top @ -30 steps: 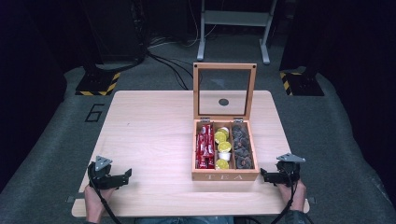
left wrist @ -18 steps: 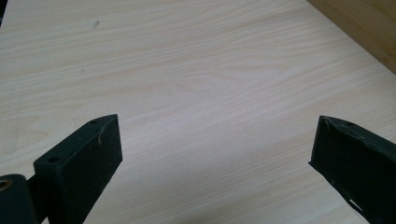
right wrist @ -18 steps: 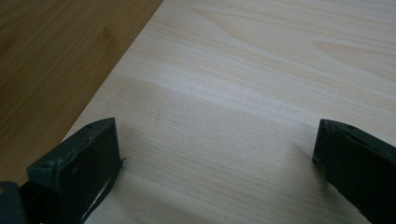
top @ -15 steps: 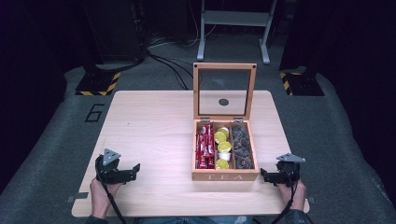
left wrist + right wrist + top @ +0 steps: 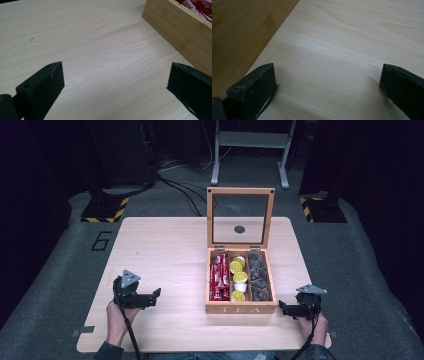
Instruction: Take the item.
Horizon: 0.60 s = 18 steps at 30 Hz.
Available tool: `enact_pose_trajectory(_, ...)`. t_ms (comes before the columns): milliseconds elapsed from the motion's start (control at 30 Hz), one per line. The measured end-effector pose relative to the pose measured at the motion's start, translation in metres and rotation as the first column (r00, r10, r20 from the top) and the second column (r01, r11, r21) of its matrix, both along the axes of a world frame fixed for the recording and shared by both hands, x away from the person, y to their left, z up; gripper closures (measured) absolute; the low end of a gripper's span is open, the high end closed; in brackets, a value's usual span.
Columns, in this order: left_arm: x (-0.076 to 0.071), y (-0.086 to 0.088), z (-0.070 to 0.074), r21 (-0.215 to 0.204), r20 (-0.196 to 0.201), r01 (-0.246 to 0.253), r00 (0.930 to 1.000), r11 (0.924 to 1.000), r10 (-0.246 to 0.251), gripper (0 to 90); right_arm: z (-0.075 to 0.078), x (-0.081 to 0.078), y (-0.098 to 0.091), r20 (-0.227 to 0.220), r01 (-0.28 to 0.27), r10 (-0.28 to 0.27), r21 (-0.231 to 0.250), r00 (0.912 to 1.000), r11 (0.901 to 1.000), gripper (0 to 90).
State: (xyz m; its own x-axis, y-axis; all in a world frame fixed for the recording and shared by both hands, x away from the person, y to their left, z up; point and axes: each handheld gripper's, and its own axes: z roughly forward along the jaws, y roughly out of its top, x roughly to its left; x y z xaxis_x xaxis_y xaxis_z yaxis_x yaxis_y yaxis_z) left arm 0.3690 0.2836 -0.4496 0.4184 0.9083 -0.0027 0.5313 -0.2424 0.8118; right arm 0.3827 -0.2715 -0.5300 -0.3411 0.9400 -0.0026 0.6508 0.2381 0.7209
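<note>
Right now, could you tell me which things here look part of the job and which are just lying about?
Likely in play:
- wooden tea box, lid open
- red sachets
- yellow-topped pods
- dark tea pieces
- left tool, right tool

Just about:
- metal stand
- floor cables

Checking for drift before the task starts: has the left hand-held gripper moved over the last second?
Yes. The left hand-held gripper has shifted forward and rightward on the table, toward the tea box, which has stayed put.

1 desk (image 5: 165, 250), 1 open tea box (image 5: 240, 308) w/ 3 compartments, 2 hand-held grippers: left (image 5: 152, 296), right (image 5: 283, 307).
</note>
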Motion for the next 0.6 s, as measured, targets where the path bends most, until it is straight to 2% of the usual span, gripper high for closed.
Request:
enact_pose_trajectory(100,0.004,-0.008,0.004,0.012,0.0,0.022,0.9998,0.9997,-0.022,0.6,0.0,0.0,0.0,0.0,0.0,0.0,0.0,1.0,1.0,0.0)
enact_pose_trajectory(600,0.021,-0.042,0.018,0.019,0.008,0.098,0.9952,0.995,-0.098,0.6,0.0,0.0,0.0,-0.006,-0.007,0.007,-0.002,1.0,1.0,0.0)
